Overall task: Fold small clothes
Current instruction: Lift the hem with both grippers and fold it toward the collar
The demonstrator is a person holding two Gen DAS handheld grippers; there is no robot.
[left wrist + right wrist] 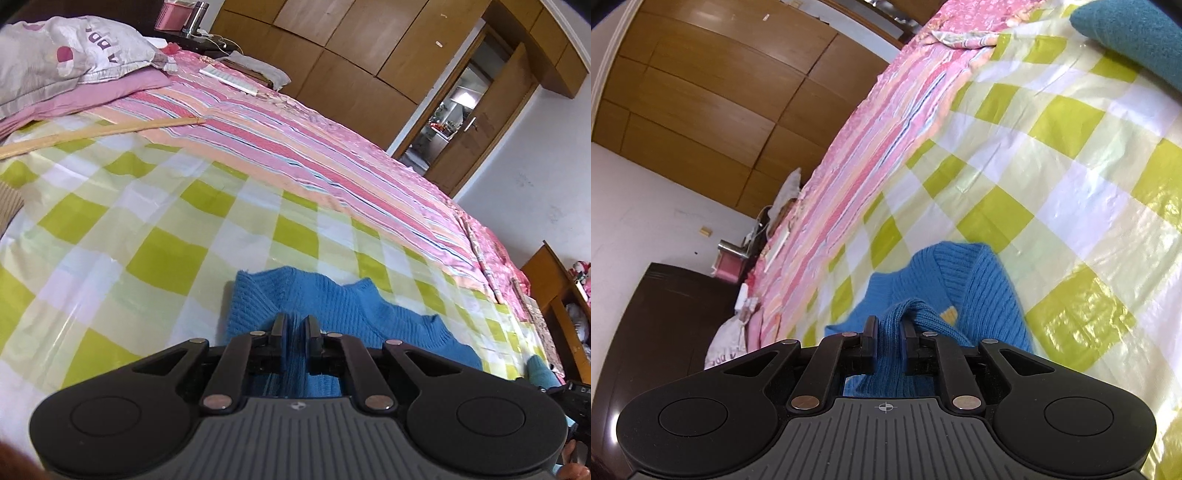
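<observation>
A blue knit sweater point(332, 306) is being held by both tools over the bed point(110, 236), which is covered by a shiny green and white checked sheet point(166, 221). The left tool point(295, 332) is being pressed together on a bunch of the blue knit, and the cloth is seen squeezed between its two black fingers. The right tool point(889, 334) is also being closed on a thick fold of the same sweater point(960, 288), with the knit pinched between its fingers. The sweater is being kept at the near side of the bed, just in front of both tools, and the rest of it is being let lie forward on the checked sheet, away from the tools and toward the pink striped blanket point(332, 155) at the far side. In the left view the loose cloth is spread mostly to the right of the tool, so it is being stretched toward the other tool. In the right view a ribbed edge is seen just ahead of the fingers, with the loose part lying ahead and slightly left. The long way of the sweater is probably being kept running from one tool to the other, along the near edge of the bed. Neither tool looks nearer to it, since both are already gripping it. A second, darker teal garment point(1137, 33) is lying well apart, toward a far corner in the right view.
</observation>
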